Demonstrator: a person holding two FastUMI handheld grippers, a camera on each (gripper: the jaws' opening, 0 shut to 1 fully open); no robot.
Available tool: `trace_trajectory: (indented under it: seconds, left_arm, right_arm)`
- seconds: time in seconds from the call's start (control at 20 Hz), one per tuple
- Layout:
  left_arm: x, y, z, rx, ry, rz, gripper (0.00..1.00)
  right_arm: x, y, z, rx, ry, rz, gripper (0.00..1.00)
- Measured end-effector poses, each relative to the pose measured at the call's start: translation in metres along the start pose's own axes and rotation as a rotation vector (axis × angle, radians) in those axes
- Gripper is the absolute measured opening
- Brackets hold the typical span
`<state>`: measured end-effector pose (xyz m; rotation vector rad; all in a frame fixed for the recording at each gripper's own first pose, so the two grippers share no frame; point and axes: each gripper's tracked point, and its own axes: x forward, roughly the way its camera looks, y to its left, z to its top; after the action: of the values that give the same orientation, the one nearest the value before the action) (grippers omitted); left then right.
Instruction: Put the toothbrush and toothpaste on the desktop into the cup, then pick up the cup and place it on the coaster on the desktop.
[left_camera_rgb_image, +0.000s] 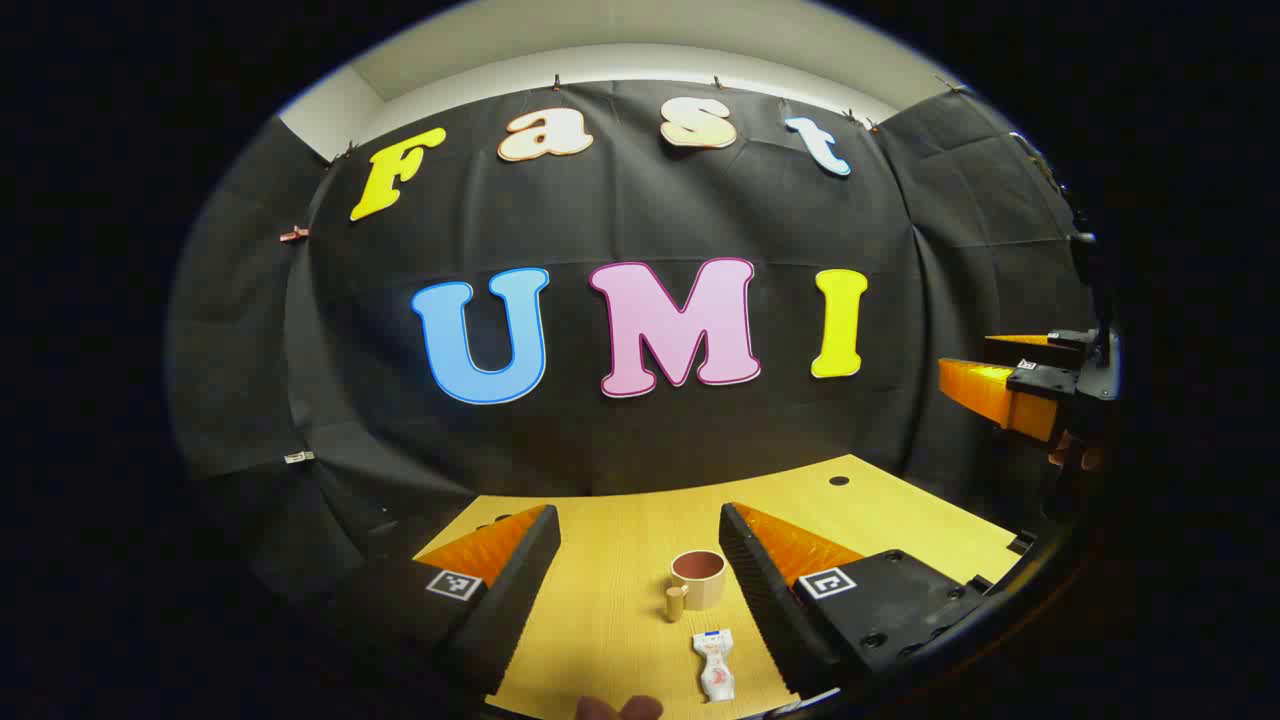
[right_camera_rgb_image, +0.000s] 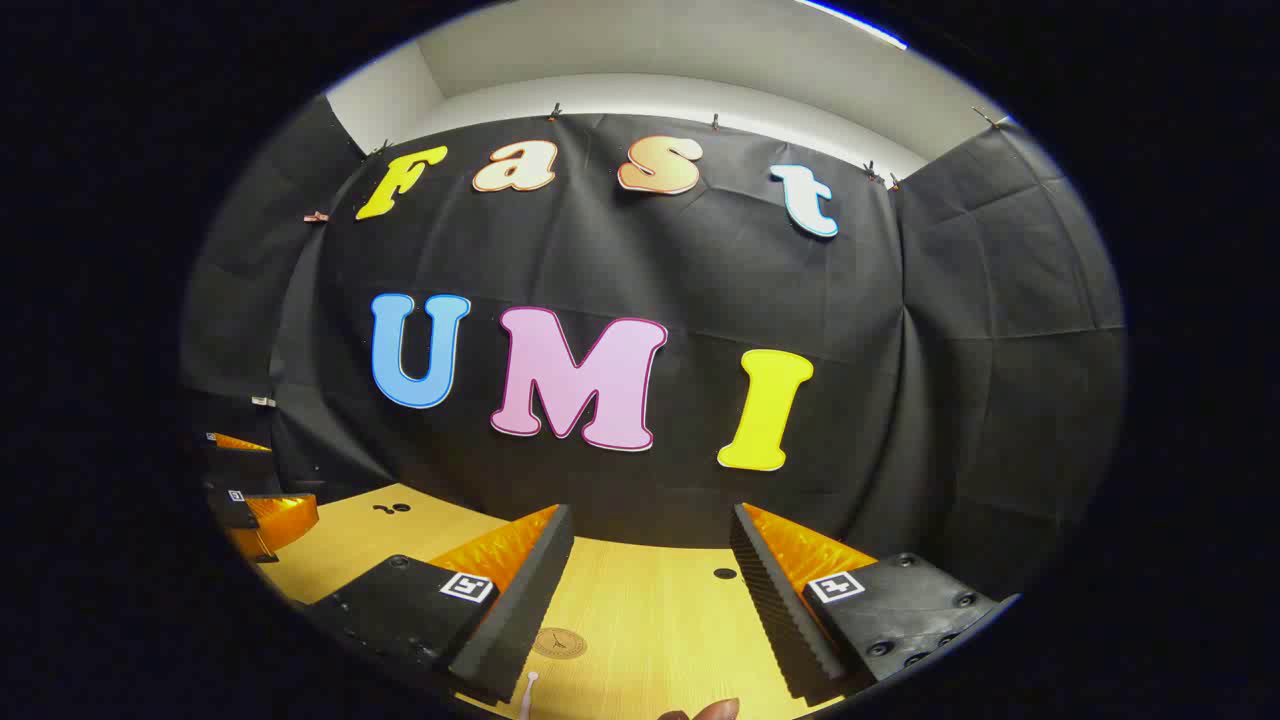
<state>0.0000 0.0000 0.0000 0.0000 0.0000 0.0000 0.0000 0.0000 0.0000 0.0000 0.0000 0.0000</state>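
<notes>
In the left gripper view a tan cup (left_camera_rgb_image: 697, 578) with a brown inside and a small handle stands upright on the wooden desktop (left_camera_rgb_image: 620, 590). A white toothpaste tube (left_camera_rgb_image: 715, 664) lies just in front of it. My left gripper (left_camera_rgb_image: 640, 525) hangs open above them, nothing between its fingers. The right gripper (left_camera_rgb_image: 1010, 375) shows far right, raised off the desk. In the right gripper view my right gripper (right_camera_rgb_image: 650, 525) is open over a round tan coaster (right_camera_rgb_image: 560, 643). The white tip of the toothbrush (right_camera_rgb_image: 527, 692) pokes in at the bottom edge. The left gripper (right_camera_rgb_image: 250, 500) sits at far left.
The wooden desktop (right_camera_rgb_image: 660, 620) has small dark holes (right_camera_rgb_image: 725, 574) near its far edge, which meets the black cloth wall. A fingertip (right_camera_rgb_image: 715, 710) shows at the bottom of the right gripper view, and fingertips (left_camera_rgb_image: 620, 708) at the bottom of the left gripper view.
</notes>
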Motion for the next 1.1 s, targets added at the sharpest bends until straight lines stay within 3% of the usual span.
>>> trace_trajectory:
  seconds: [0.8, 1.1]
  left_arm:
    - [0.021, -0.001, -0.015, 0.0, 0.047, 0.006, 0.99]
    - [0.037, -0.022, -0.065, -0.024, 0.203, -0.031, 0.99]
  right_arm:
    - [0.021, 0.001, -0.012, -0.019, 0.021, 0.002, 1.0]
    - [0.027, -0.009, -0.019, -0.033, 0.035, -0.006, 0.97]
